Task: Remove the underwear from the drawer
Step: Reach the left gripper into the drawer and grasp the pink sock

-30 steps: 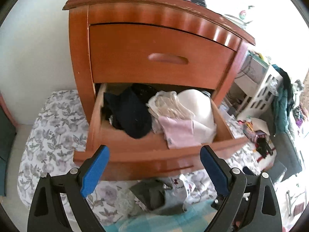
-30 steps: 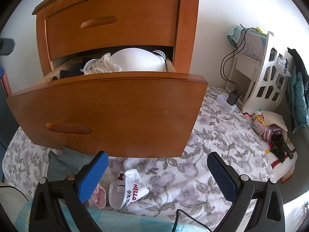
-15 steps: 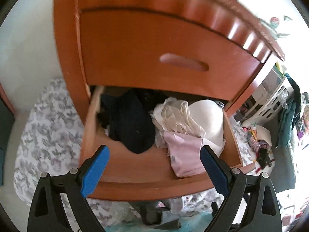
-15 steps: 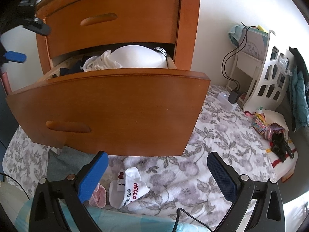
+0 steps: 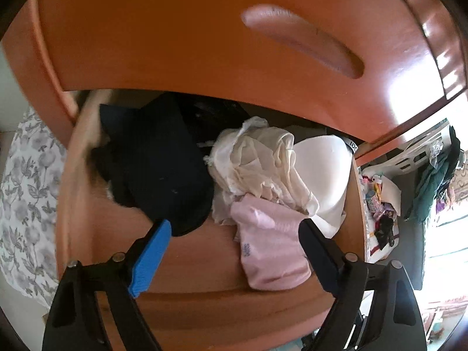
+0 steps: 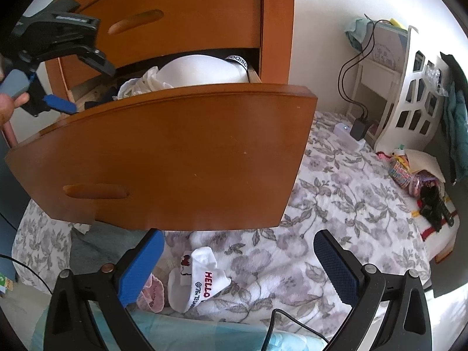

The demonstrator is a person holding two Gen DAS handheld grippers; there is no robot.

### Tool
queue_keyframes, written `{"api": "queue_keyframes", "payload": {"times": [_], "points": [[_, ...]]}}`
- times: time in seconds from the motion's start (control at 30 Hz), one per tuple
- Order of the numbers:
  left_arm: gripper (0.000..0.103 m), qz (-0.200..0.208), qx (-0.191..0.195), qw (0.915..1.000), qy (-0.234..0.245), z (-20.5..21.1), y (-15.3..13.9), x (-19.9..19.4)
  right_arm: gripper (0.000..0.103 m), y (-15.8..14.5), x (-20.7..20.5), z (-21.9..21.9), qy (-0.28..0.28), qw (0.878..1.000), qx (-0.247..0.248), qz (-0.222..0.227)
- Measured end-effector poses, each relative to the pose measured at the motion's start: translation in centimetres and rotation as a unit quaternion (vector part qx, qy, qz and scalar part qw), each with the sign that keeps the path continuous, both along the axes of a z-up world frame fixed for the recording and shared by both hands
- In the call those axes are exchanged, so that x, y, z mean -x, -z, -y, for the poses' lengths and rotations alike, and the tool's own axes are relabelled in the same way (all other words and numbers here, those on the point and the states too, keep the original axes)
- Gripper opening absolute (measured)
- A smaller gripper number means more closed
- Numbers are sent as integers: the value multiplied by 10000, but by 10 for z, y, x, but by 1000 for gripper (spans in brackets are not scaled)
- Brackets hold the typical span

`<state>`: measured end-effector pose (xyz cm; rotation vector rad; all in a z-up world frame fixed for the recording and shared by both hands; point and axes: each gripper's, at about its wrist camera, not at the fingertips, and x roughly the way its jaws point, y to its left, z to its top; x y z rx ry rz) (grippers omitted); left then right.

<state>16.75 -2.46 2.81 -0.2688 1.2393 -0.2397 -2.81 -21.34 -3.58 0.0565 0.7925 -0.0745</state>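
glossy smooth wood drawer [image 5: 187,251] holds soft matt cloth: pink underwear [image 5: 272,251], black garment [image 5: 163,169].

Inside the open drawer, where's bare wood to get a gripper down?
Bare floor of the drawer lies along the front, between black clothes and pink garment, plus the left-front corner. Middle and right are crowded: cream fabric, white bra.

I get daylight glare right of the drawer [image 5: 204,263], motion blur along its left wall, and fisheye bending at every edge.
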Motion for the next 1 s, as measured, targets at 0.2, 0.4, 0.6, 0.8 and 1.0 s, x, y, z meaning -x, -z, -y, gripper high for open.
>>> {"api": "queue_keyframes", "payload": {"times": [0.2, 0.4, 0.6, 0.8, 1.0], "points": [[80, -384, 33, 9992, 137, 18, 22, -13, 103, 2, -2, 0, -23, 10000, -29, -50], [77, -607, 0, 9979, 237, 32, 36, -20, 103, 2, -3, 3, -20, 9999, -120, -81], [57, -810, 398, 9959, 51, 34, 45, -30, 103, 4, -5, 5, -14, 9998, -186, -121], [43, -814, 388, 9959, 21, 41, 50, -30, 103, 4, -4, 6, 2, 9997, -211, -126], [24, -669, 435, 9968, 39, 30, 50, -27, 103, 4, -4, 6, -1, 9997, -209, -128]]}}
